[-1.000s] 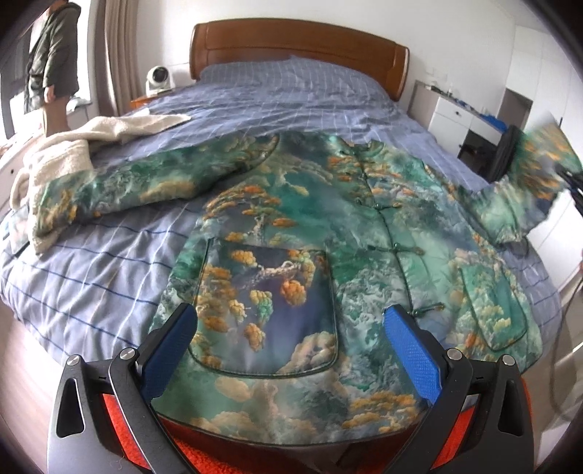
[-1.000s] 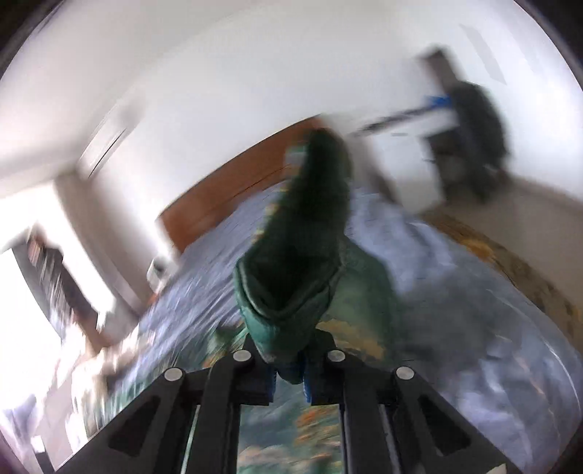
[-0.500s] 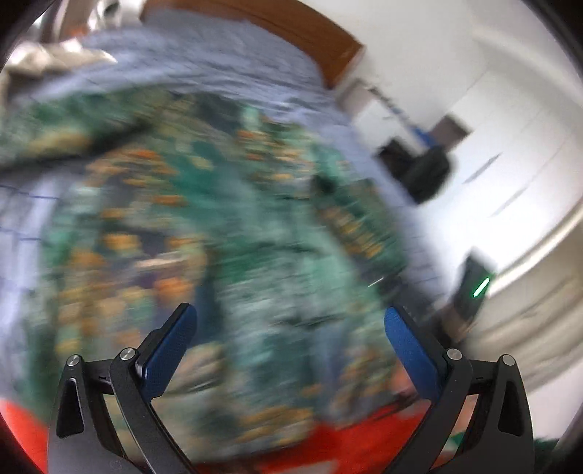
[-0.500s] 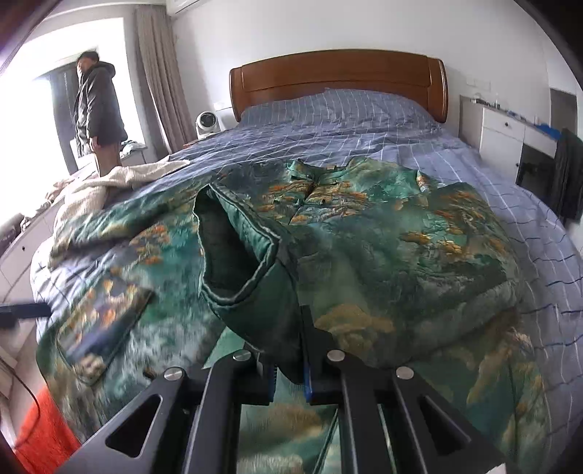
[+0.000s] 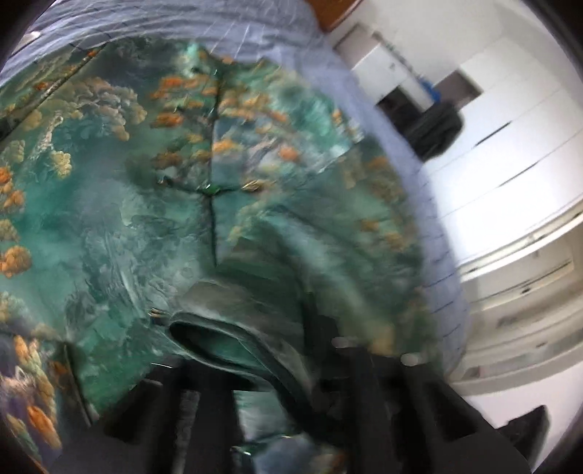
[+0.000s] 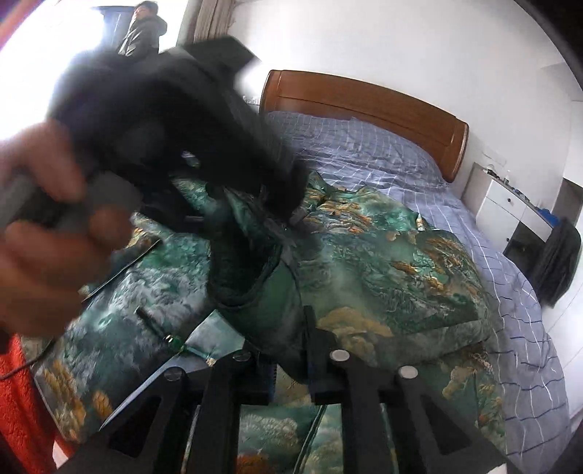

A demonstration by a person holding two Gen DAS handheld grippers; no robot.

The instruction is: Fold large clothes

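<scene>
A green padded jacket with orange and gold print lies front up on the bed. Its right sleeve is folded across the chest, the cuff standing open. My right gripper has the sleeve fabric between its jaws, which are opening while the cloth still fills the gap. My left gripper, held by a hand, comes in from the left and is shut on the far rim of the cuff. The left wrist view is blurred; there the cuff runs into my left gripper over the jacket.
The bed has a blue checked cover and a wooden headboard. A person stands by the window at the back left. To the right are a white nightstand and a dark garment. Red cloth hangs at the near left.
The right gripper carried the sleeve down from the air onto the jacket front. The left gripper swung right across the jacket and went from wide open to shut at the cuff.
</scene>
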